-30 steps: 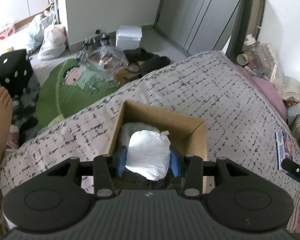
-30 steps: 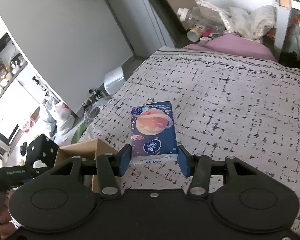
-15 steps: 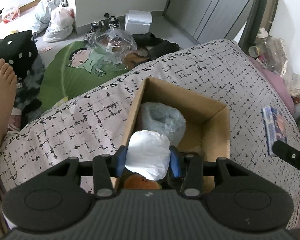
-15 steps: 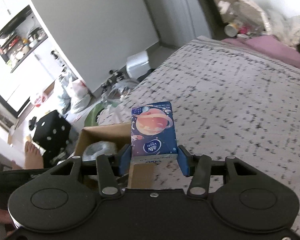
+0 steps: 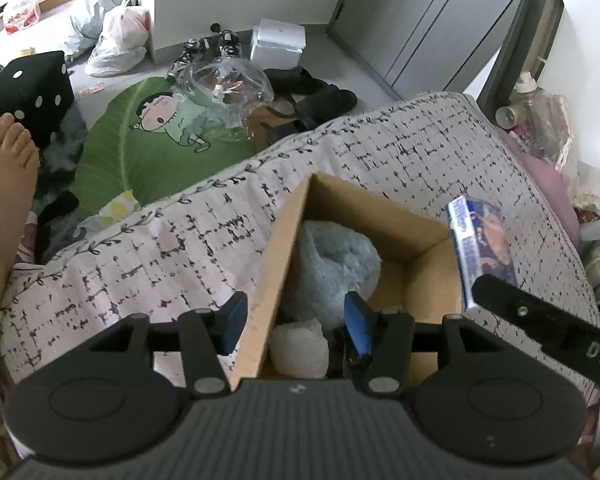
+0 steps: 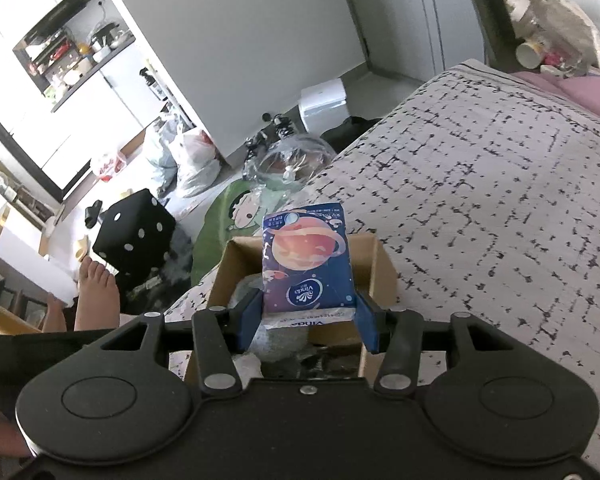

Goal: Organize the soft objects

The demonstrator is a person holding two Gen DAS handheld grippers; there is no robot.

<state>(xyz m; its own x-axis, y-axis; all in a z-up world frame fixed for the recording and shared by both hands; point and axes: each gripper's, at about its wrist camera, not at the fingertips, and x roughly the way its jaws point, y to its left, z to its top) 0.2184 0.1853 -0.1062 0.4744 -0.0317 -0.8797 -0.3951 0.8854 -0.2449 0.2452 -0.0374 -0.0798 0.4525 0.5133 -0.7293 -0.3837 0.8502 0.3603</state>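
**Tissue pack over the box**

My right hand-held gripper (image 6: pixel 306 320) is clamping a dark-blue planet-print tissue pack (image 6: pixel 306 268) above the open brown cardboard box (image 5: pixel 284 248) on the bed (image 5: pixel 400 152). My left hand-held gripper (image 5: pixel 296 322) is gaping empty over a white crumpled bundle (image 5: pixel 298 346); a pale-blue fluffy toy (image 5: pixel 332 264) is lying at 12 o'clock of it.

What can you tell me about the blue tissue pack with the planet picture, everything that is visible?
The tissue pack is a soft rectangular packet in glossy dark blue film, printed with an orange ringed planet and a round white Vinda logo. The right gripper clamps its lower end between blue pads; the rest sticks out forward, unsupported. It hangs above the open cardboard box on the bed, not yet inside. In the left wrist view, the pack appears at the box's right wall, showing its lighter side face.
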